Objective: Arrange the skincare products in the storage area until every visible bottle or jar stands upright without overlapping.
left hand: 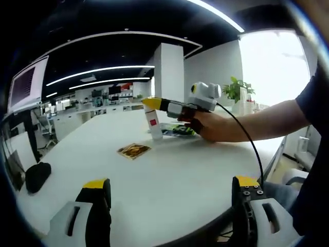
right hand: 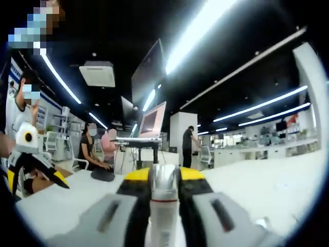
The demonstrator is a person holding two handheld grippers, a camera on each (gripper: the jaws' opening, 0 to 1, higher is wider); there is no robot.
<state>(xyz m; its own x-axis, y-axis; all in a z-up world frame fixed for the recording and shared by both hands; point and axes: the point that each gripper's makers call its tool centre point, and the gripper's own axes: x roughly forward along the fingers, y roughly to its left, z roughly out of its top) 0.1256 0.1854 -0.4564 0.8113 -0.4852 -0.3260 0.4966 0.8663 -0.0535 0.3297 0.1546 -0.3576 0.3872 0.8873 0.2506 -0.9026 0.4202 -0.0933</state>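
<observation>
In the left gripper view, your left gripper (left hand: pixel 169 198) is hovering low over the near edge of a wide white table (left hand: pixel 195 170), its two yellow-tipped jaws standing wide apart with nothing between them. Across the table, your right hand (left hand: pixel 208 125) is reaching in from the right, holding the right gripper (left hand: pixel 150 104), whose yellow tips are closing around the top of a slim white bottle (left hand: pixel 153 126) with a red label. The bottle is standing upright on the table, just beside a flat tray (left hand: pixel 175 131) of dark and green items too small to identify. A small yellow-brown packet (left hand: pixel 133 150) is lying flat nearer you, well apart from the bottle, and a black pouch (left hand: pixel 37 176) is sitting at the far left. In the right gripper view, the jaws are pressing narrow on the bottle's white body and silvery cap (right hand: pixel 163 193), which is rising straight between them. Beyond, seated people (right hand: pixel 95 149) are working at desks. You appear to be setting this bottle upright; next, judge that it is resting steady, then ease the jaws open without tipping it.
</observation>
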